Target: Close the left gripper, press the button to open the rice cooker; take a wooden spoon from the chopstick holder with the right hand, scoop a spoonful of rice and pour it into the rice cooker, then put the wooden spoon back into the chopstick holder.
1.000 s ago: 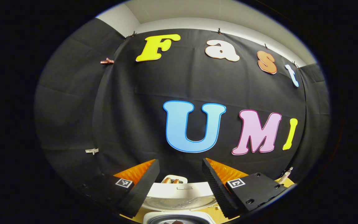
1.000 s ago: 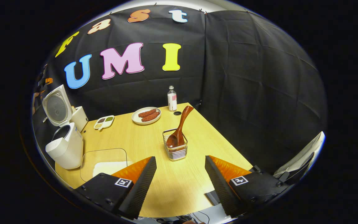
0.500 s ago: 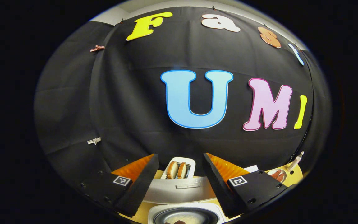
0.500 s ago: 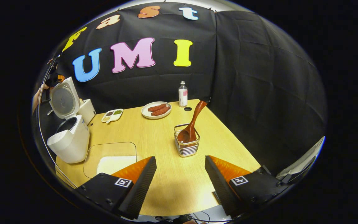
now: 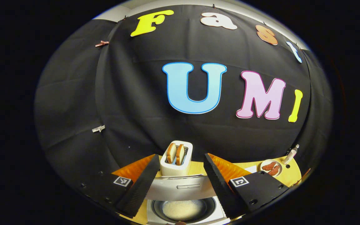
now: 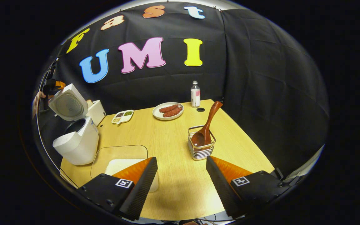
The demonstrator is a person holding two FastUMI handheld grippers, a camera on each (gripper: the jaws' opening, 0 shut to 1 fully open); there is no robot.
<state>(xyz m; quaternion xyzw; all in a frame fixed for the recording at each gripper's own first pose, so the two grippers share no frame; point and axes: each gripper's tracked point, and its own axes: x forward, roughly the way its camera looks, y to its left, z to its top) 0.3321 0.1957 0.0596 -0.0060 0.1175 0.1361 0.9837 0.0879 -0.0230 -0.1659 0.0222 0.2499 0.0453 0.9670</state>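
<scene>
Rice cooker (image 6: 73, 137) lid is up, so the button step looks done; the step in hand is fetching the wooden spoon (image 6: 206, 126). Right claw (image 6: 181, 178) hangs over the bench (image 6: 167, 140), jaws wide apart, holding nothing. Spoon stands tilted in the chopstick holder (image 6: 202, 148), bowl down, handle leaning away to the right, just beyond the right finger. Next move, as I judge it: bring the claw fwd and right, line jaws across the handle, then close. Clear tray of rice (image 6: 120, 161) sits near the left finger, w/ the cooker beyond it.

Left claw (image 5: 180, 181) is also open and empty, above the cooker. Left gripper view looks down into the inner pot (image 5: 183, 209), w/ pale grains at the bottom, and shows a toaster (image 5: 177, 159) w/ bread behind; right gripper view gives the spoon, holder, tray.
</scene>
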